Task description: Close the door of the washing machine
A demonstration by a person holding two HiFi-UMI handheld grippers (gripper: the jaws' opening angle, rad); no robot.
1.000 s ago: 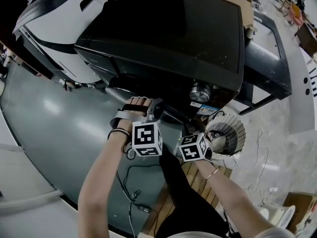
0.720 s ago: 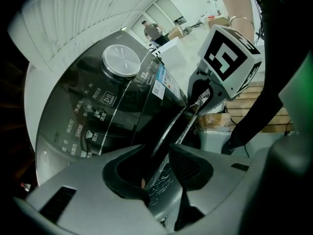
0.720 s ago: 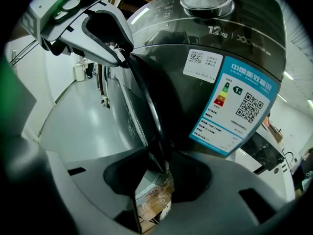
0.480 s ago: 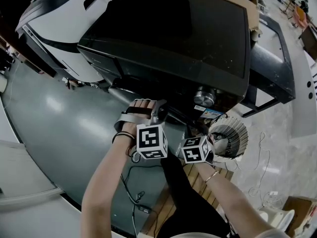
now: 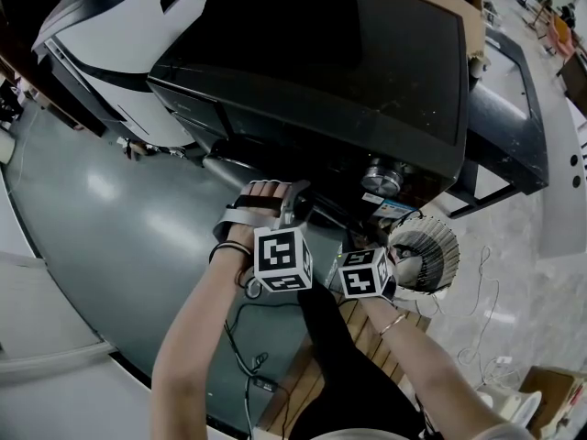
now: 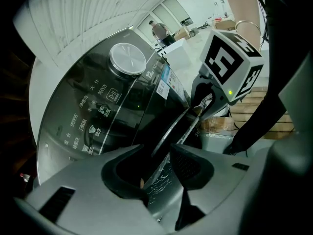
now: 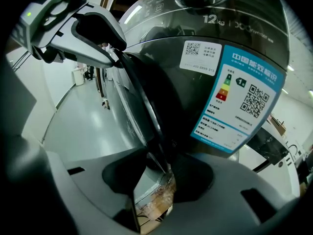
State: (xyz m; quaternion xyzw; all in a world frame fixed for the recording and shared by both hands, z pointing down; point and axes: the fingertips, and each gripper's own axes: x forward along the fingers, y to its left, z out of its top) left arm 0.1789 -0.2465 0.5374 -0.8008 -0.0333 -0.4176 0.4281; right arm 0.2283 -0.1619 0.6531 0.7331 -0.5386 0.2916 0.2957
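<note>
The black washing machine (image 5: 312,62) fills the head view, with a silver dial (image 5: 381,174) on its front. Its round door (image 6: 168,131) stands ajar and shows edge-on. My left gripper (image 5: 298,204) straddles the door's rim. In the left gripper view the rim runs between the left gripper (image 6: 164,163) jaws, which are opening, with a gap beside the left pad. My right gripper (image 5: 353,241) sits close beside it on the same rim. The right gripper (image 7: 159,175) jaws are also opening, and the door's edge (image 7: 142,106) passes between them.
A white machine (image 5: 119,53) stands to the left on the grey floor (image 5: 110,209). A black cable (image 5: 243,356) trails below my hands. A round wire fan (image 5: 424,250) and a wooden pallet (image 5: 367,337) lie at the right. An energy label (image 7: 234,102) is stuck on the machine's front.
Both grippers stay at the door's rim. The head view has shifted a little, so the hands sit slightly further right in the picture.
</note>
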